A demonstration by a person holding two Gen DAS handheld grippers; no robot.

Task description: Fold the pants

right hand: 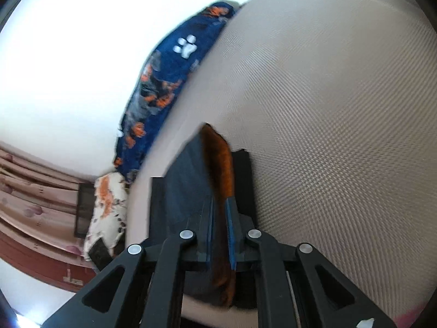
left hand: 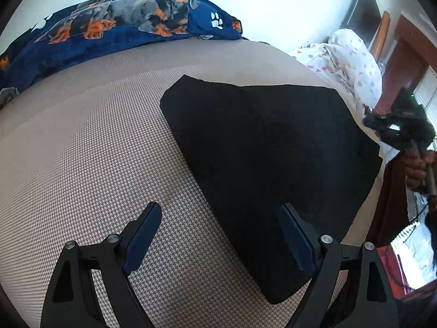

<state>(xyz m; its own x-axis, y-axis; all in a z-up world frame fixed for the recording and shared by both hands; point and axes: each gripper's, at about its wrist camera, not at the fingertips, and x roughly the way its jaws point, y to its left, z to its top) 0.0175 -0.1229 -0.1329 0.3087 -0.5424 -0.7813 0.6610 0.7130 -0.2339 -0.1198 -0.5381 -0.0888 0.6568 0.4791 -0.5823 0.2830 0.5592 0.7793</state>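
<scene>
Pants [left hand: 262,164]: black, flat on the beige woven mattress [left hand: 82,150], already doubled into one long panel by the look of it.
My left gripper [left hand: 221,235]: jaws spread wide, holding nothing, hovering over the near narrow end; the cloth's left edge runs between my fingers.
My right gripper [right hand: 218,218]: jaws nearly together with dark fabric between them (an orange-brown strip shows in the gap, possibly lining, I cannot tell); I judge it is gripping the pants.
Right gripper from the left view [left hand: 401,125]: raised at the far right, beside the wider end.
Long axis: from just under my left gripper, away and to the right.
Nearer hand: left for the narrow end, right for the wide end.
Beyond: blue dog-print blanket [left hand: 123,27] at the far edge, white patterned bedding [left hand: 352,63] to the right.
</scene>
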